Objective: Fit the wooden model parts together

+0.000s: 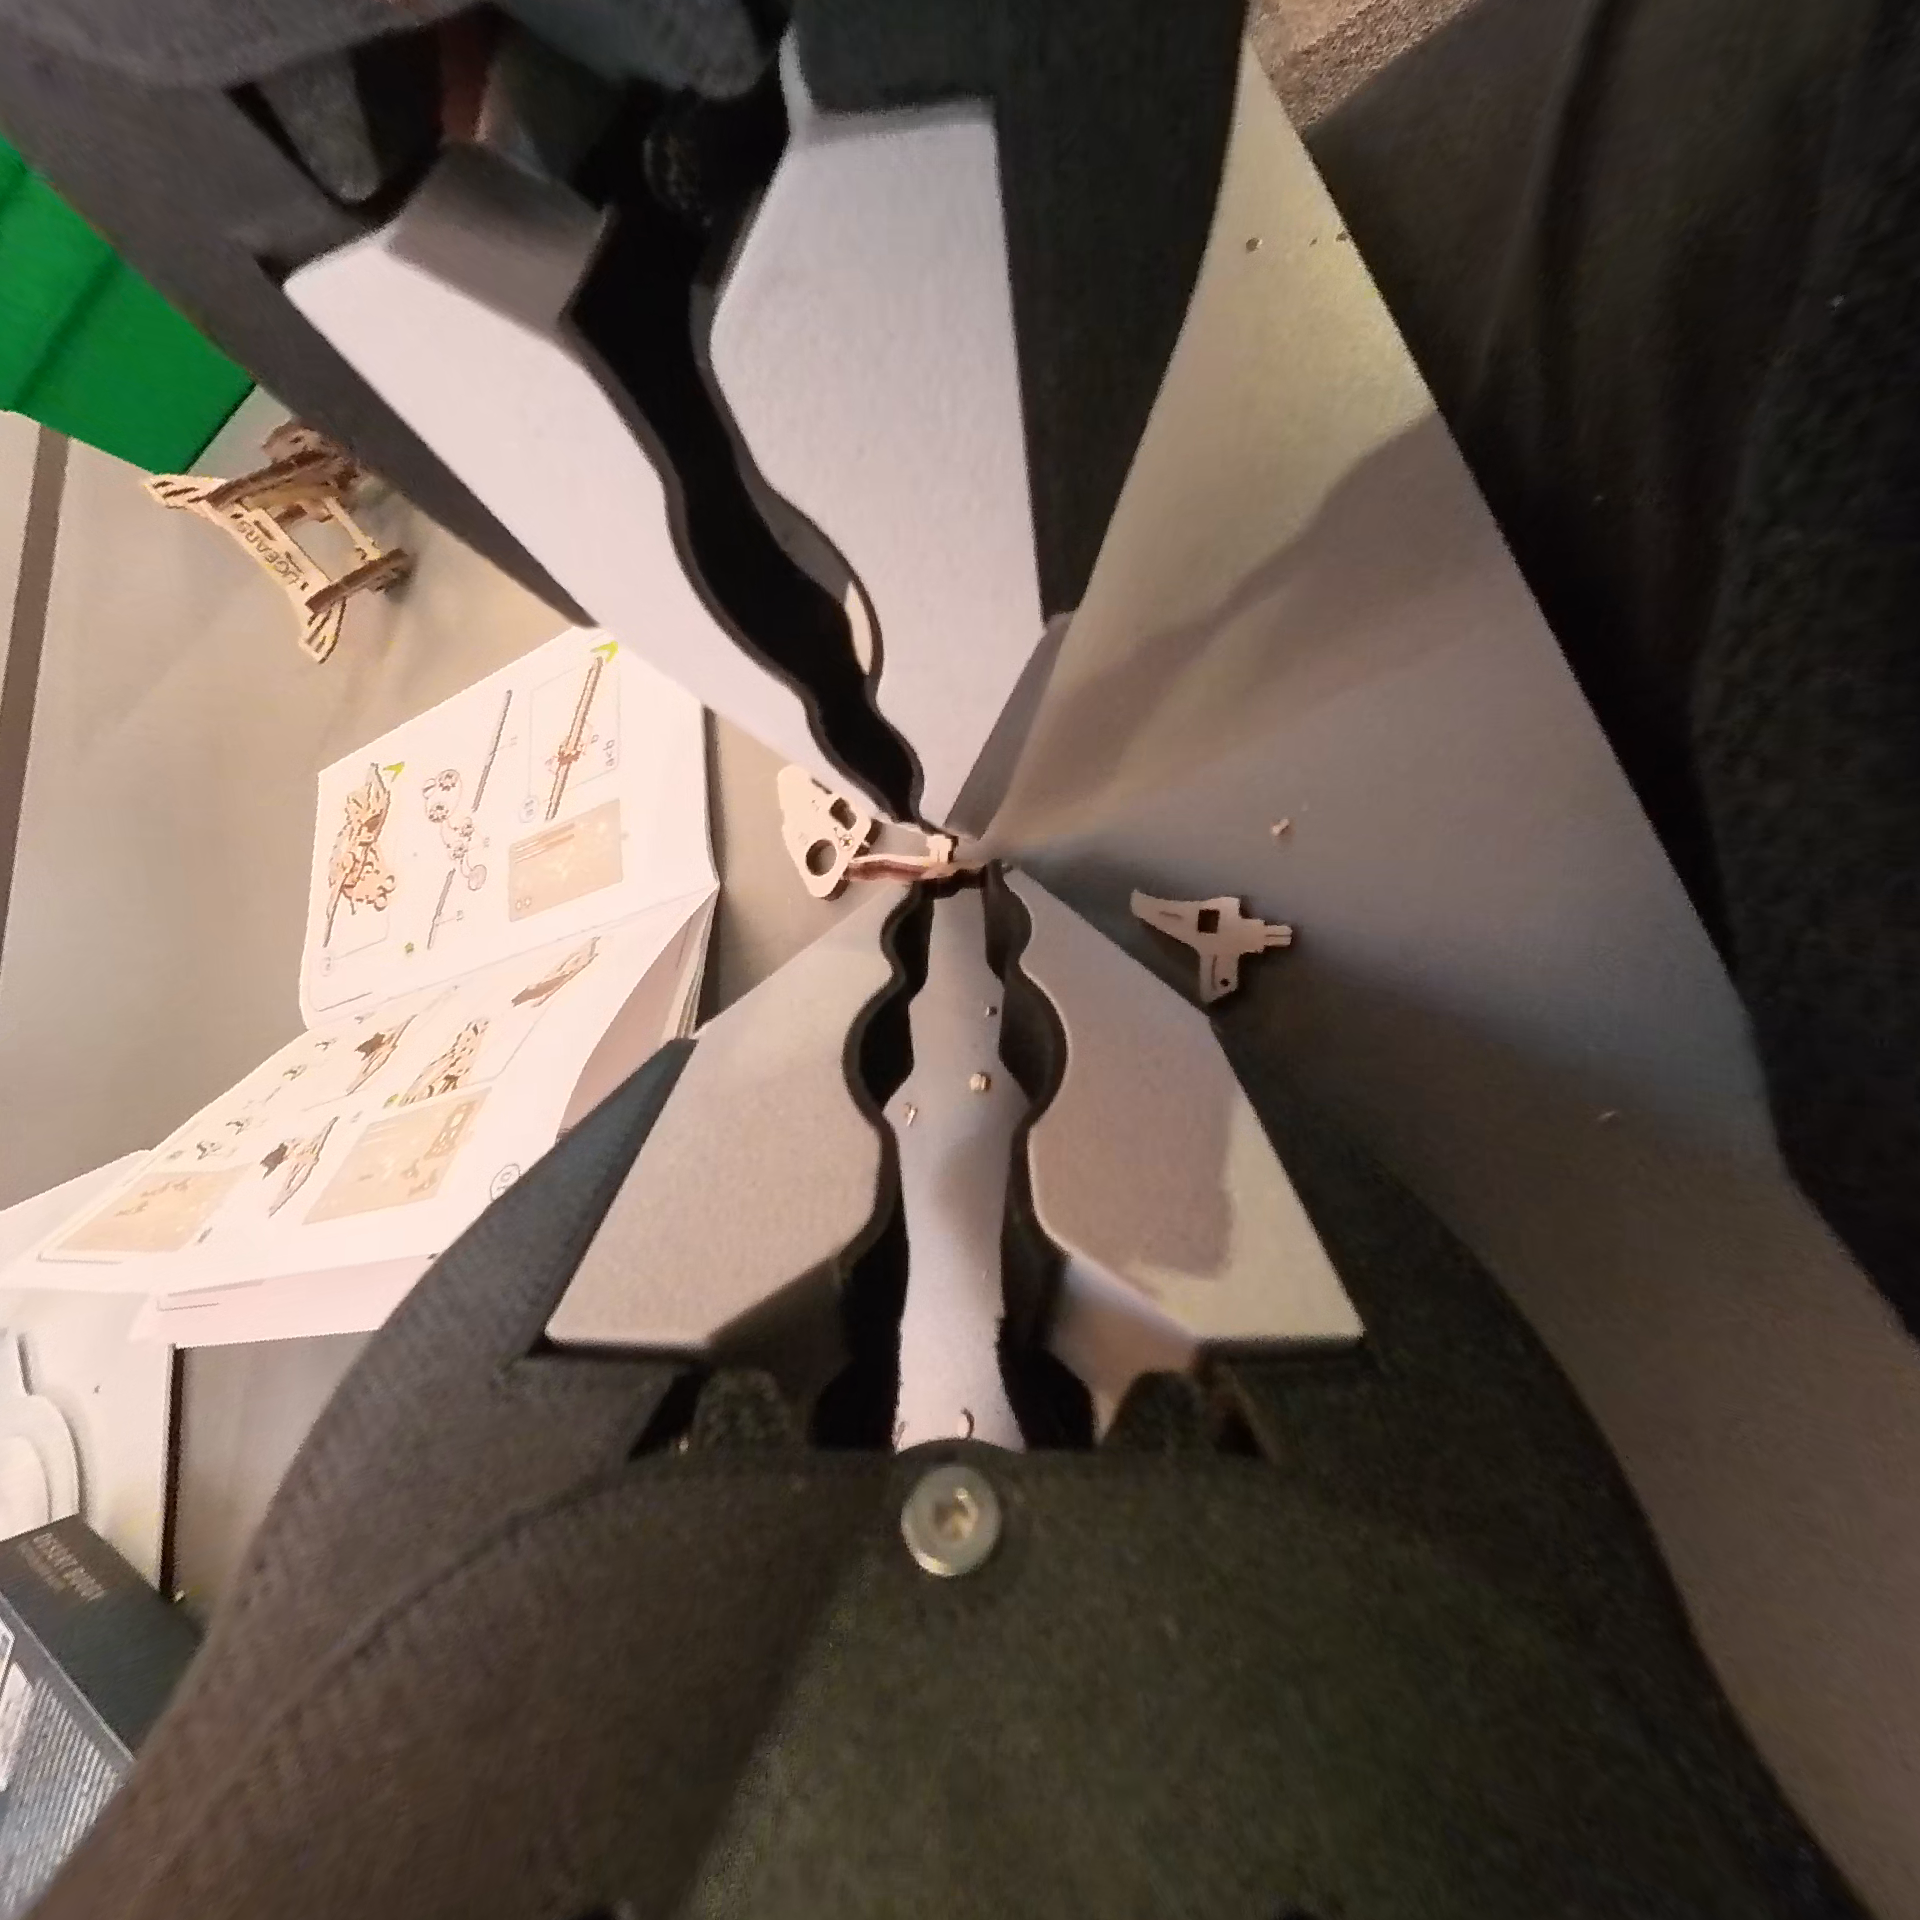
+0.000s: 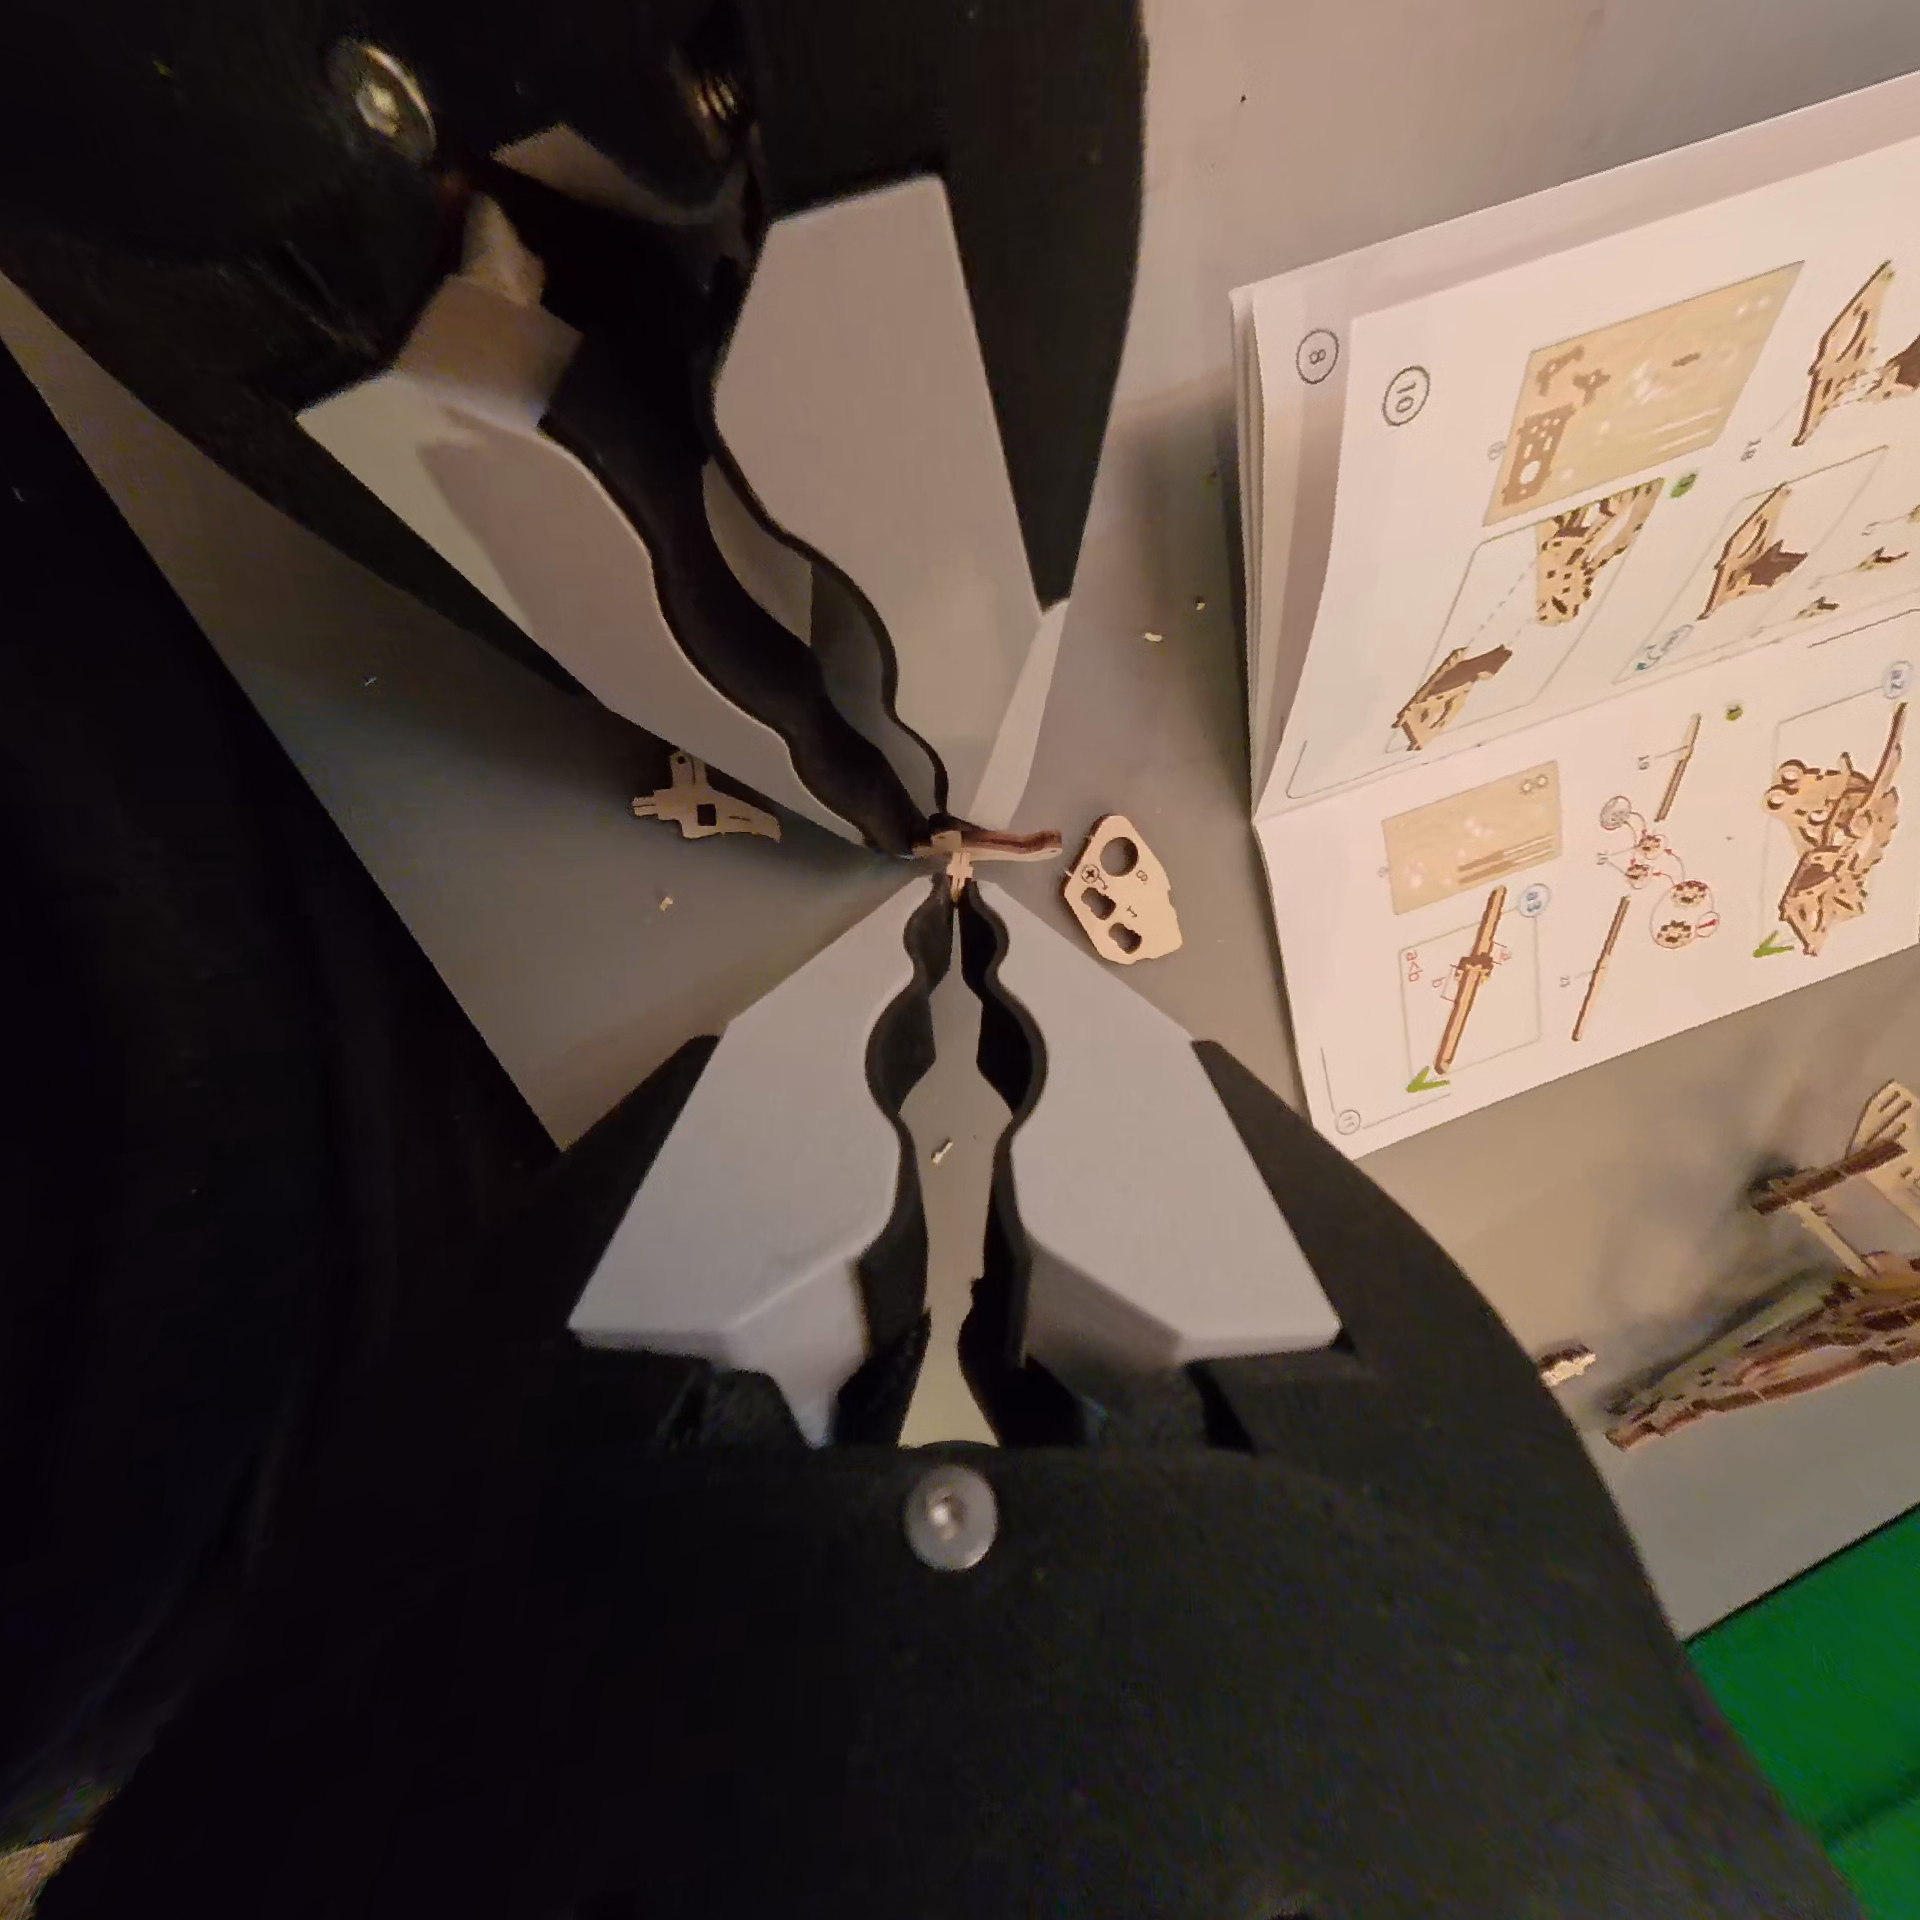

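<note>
Both grippers, left (image 1: 951, 883) and right (image 2: 951, 888), clamp tip-to-tip on tiny wooden parts (image 2: 961, 847) at frame centre; slight misalignment could snap or drop them.

Dim, warm light; edges warped (blurred).

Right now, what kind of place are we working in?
Probably a hobby or model-building worktable: an open instruction booklet, loose laser-cut wooden pieces and a partly built wooden model lie on a grey table.

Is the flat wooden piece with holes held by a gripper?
No, the holed piece lies loose on the table, beside the gripper tips.
</note>
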